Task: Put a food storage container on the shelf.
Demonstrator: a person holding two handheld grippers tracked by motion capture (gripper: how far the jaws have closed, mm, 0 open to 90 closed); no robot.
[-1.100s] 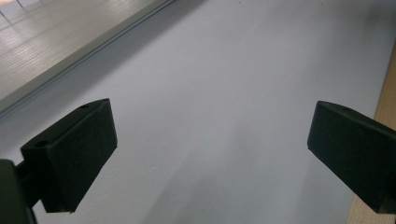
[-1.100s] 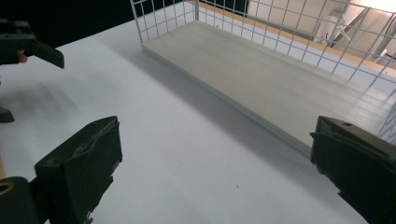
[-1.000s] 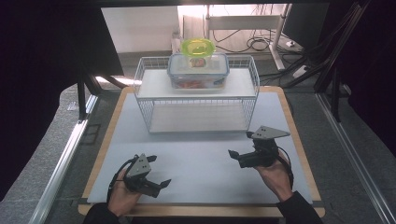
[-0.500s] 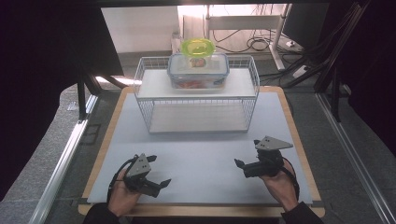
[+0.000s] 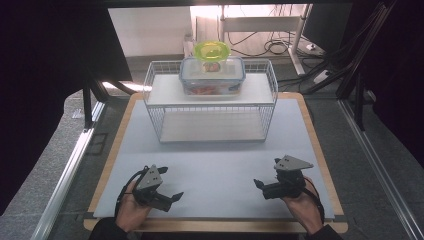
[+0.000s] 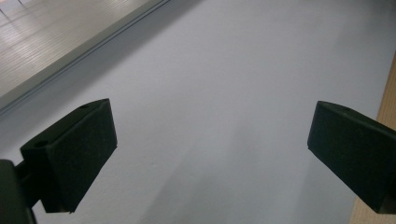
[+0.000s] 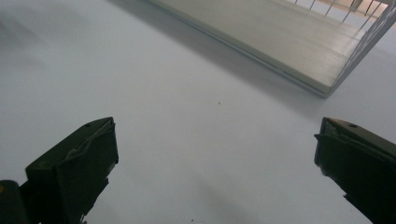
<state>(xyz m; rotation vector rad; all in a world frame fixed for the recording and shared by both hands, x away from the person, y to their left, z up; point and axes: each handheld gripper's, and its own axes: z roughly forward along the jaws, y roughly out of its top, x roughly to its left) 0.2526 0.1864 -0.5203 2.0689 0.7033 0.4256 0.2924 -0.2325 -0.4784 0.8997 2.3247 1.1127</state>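
Note:
My left gripper (image 5: 171, 183) rests low over the grey mat (image 5: 220, 165) near the front left, held in a hand. It is open, and in the left gripper view its jaws (image 6: 210, 144) stand wide apart over bare mat. My right gripper (image 5: 267, 175) sits at the front right, also open, with nothing between the jaws (image 7: 215, 158). A white wire rack (image 5: 210, 107) stands at the back middle. On its top shelf is a clear lidded box with a blue rim (image 5: 212, 75), and a yellow-green bowl (image 5: 212, 50) sits on or just behind it.
The rack's lower shelf board (image 7: 280, 42) and wire side (image 7: 369, 32) lie ahead of the right gripper. The left gripper view shows the same board (image 6: 56, 42) and the wooden table edge (image 6: 388, 102). Dark frame posts (image 5: 357, 95) and cables stand beyond the table.
My right gripper has drawn back toward the front edge and slightly to the right. The left gripper has stayed where it was.

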